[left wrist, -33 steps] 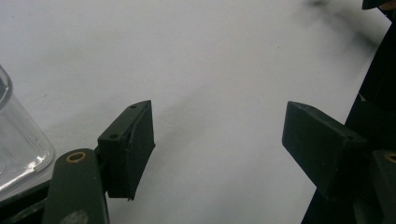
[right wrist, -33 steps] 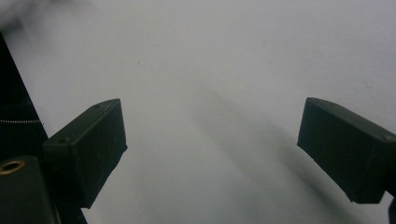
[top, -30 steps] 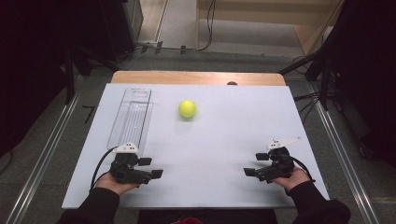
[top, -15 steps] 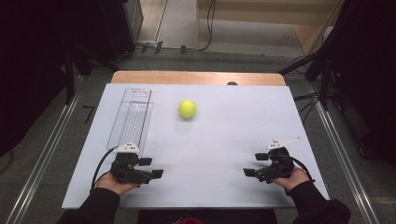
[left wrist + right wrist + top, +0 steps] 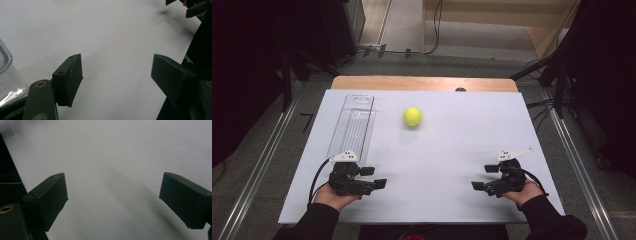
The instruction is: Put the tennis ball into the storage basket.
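Note:
A yellow-green tennis ball (image 5: 412, 116) lies on the white table top (image 5: 452, 145), toward the back and a little left of centre. My left gripper (image 5: 373, 177) rests near the front left, pointing right, well short of the ball. In its own view the left gripper (image 5: 116, 62) stands open over bare white surface. My right gripper (image 5: 484, 177) rests near the front right, pointing left. The right gripper (image 5: 113, 180) is also open, with only table between its jaws.
A long clear plastic tray (image 5: 353, 125) lies lengthwise on the left, just beyond my left gripper; its rounded corner (image 5: 7, 75) shows at the left of the left gripper view. A wooden strip (image 5: 422, 83) borders the table's far edge. Dark cables and stands surround the table.

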Available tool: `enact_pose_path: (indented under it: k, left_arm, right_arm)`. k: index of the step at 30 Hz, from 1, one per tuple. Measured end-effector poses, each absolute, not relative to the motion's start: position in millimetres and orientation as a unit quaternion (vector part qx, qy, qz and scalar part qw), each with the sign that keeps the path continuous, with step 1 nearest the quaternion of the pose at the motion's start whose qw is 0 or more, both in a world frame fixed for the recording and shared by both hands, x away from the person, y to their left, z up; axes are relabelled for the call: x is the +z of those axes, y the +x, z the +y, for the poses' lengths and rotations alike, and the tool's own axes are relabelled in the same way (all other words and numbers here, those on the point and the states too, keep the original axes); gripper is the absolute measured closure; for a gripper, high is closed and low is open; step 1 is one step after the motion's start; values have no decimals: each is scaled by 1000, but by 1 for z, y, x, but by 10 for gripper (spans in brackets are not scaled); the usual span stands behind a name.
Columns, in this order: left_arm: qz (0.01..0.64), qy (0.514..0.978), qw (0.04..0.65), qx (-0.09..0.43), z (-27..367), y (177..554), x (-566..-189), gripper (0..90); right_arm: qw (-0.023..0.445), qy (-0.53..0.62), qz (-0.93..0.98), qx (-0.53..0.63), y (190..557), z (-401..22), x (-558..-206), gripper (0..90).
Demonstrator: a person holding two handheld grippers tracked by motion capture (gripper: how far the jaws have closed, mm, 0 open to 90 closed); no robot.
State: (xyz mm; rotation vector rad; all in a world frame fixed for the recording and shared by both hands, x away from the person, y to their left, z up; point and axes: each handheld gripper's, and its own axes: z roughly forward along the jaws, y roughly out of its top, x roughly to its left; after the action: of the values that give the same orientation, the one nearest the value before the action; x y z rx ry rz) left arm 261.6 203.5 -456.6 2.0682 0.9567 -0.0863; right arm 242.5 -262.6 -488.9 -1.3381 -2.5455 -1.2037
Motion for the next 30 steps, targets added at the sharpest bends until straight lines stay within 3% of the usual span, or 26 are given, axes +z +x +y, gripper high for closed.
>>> enact_pose_path:
  k: [30]
  left_arm:
    - [365,833,415,-3,171,270,-445,217]
  right_arm:
    - [12,-434,-814,-385,240,-266,-491,62]
